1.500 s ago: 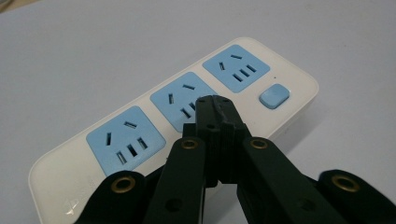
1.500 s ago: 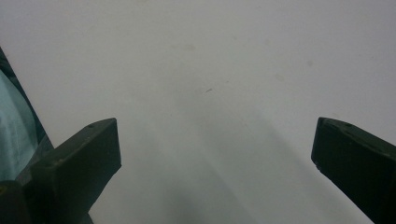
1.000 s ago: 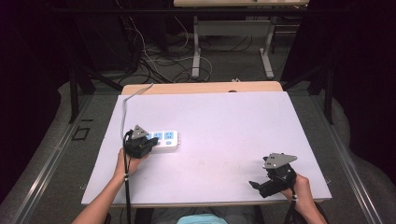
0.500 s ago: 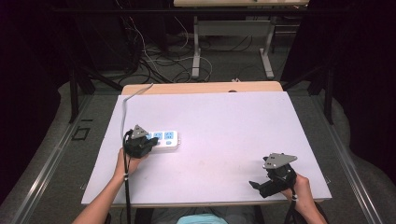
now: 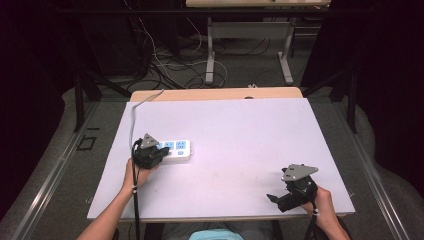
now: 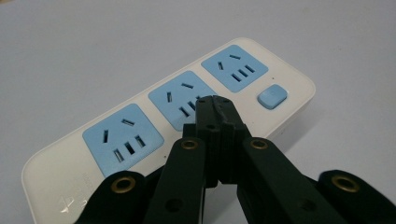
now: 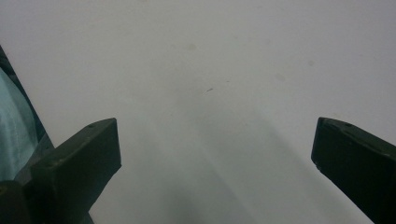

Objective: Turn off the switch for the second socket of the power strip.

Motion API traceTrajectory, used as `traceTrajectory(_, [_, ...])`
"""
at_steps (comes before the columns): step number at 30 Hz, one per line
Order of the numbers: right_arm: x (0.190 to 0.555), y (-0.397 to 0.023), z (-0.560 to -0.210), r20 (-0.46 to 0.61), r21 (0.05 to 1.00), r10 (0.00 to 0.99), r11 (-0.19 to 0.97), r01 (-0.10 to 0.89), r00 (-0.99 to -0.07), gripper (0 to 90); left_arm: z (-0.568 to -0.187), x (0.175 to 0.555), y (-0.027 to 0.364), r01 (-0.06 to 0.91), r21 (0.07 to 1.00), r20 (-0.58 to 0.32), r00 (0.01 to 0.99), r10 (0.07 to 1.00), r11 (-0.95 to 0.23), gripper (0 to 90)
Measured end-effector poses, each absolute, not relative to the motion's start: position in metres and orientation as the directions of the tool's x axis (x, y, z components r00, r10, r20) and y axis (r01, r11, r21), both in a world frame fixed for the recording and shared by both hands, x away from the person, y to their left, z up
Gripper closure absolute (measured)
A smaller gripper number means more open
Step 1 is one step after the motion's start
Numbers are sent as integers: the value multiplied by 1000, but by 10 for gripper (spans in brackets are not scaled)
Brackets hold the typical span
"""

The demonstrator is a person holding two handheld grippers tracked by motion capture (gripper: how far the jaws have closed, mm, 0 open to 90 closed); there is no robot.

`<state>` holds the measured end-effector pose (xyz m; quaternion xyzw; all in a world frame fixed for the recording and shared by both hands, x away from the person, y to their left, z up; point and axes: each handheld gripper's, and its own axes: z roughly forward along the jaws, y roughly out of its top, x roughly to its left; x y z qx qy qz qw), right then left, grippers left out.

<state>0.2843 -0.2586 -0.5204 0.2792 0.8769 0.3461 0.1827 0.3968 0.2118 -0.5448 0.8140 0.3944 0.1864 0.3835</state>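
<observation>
A white power strip [image 5: 176, 148] with three blue sockets and a blue switch [image 6: 272, 96] lies flat on the left part of the white table [image 5: 240, 135]. My left gripper [image 5: 156, 153] sits at the strip's left end. In the left gripper view its jaws are pressed together with nothing between them, and the gripper [image 6: 214, 103] hovers just over the middle socket [image 6: 184, 99]. My right gripper [image 5: 274, 199] rests near the table's front right corner. Its jaws stand wide apart over bare tabletop [image 7: 210, 93].
A grey cable [image 5: 134, 116] runs from the power strip's left end to the table's back left edge. Beyond the table are tangled floor cables [image 5: 165, 55] and the legs of another desk [image 5: 210, 55]. A light blue cloth [image 7: 11, 126] shows at the front edge.
</observation>
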Motion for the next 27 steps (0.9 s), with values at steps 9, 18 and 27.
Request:
traceTrajectory(9, [283,-258,-520,-122,710,622,599,370,-774,9,-541,396,211,484,780,8,627,779,-397,900])
traceTrajectory(18, [283,-258,-520,-121,708,613,605,365,-781,9,-541,396,209,482,780,7,631,776,-399,870])
traceTrajectory(27, [283,-258,-520,-121,708,613,605,365,-781,9,-535,395,211,476,792,3,622,783,-382,704])
